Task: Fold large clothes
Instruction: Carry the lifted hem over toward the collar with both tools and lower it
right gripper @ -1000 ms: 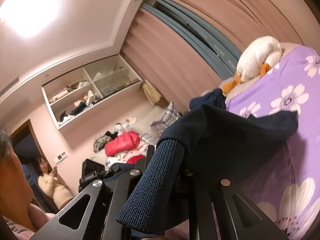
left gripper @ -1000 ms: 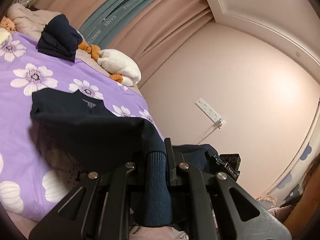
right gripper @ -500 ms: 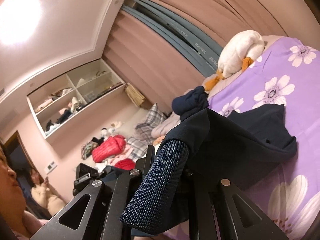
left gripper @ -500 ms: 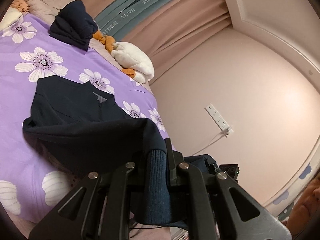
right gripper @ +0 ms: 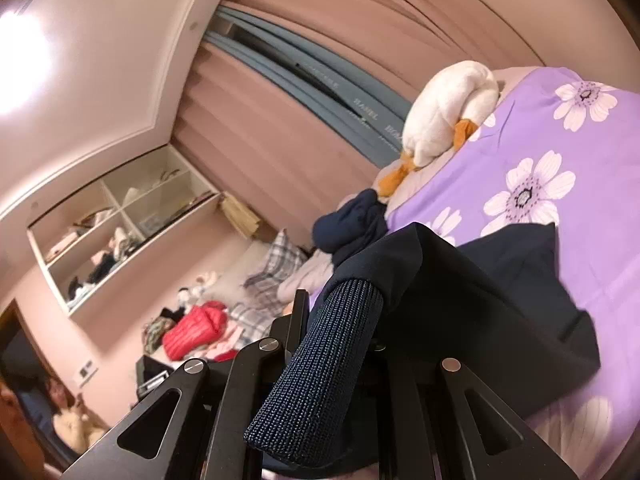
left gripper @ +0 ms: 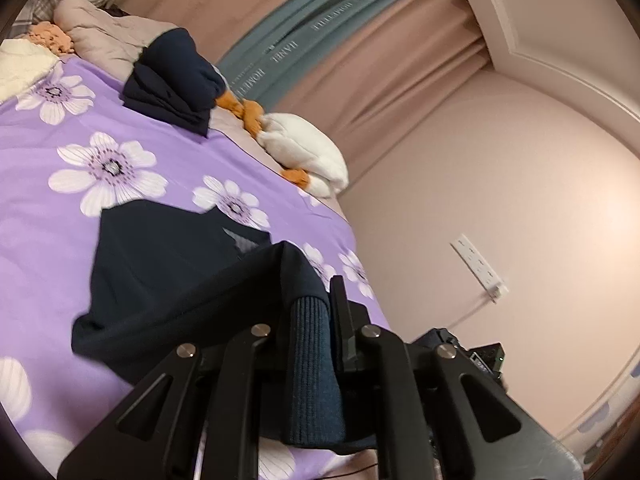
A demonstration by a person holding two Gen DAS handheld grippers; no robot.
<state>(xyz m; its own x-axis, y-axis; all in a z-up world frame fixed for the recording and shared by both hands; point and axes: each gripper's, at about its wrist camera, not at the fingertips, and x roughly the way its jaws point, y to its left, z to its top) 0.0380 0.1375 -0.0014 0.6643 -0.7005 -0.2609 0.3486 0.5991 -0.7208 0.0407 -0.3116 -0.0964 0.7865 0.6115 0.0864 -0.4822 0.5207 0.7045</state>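
A dark navy sweater (left gripper: 168,264) lies spread on a purple bedspread with white flowers (left gripper: 48,184); it also shows in the right wrist view (right gripper: 500,288). My left gripper (left gripper: 316,320) is shut on one ribbed cuff (left gripper: 312,364), the sleeve running up from the body. My right gripper (right gripper: 340,312) is shut on the other ribbed cuff (right gripper: 320,368), held above the bed's near edge.
A folded navy garment (left gripper: 176,80) and a white plush goose (left gripper: 308,156) lie at the far side of the bed by the curtains. A wall socket (left gripper: 478,264) is on the right. Open shelves (right gripper: 116,220), a red jacket (right gripper: 192,330) and a seated person (right gripper: 68,412) are to the left.
Both grippers have lifted and moved forward over the bed with the cuffs in them. More of the sweater's body now lies flat on the bedspread.
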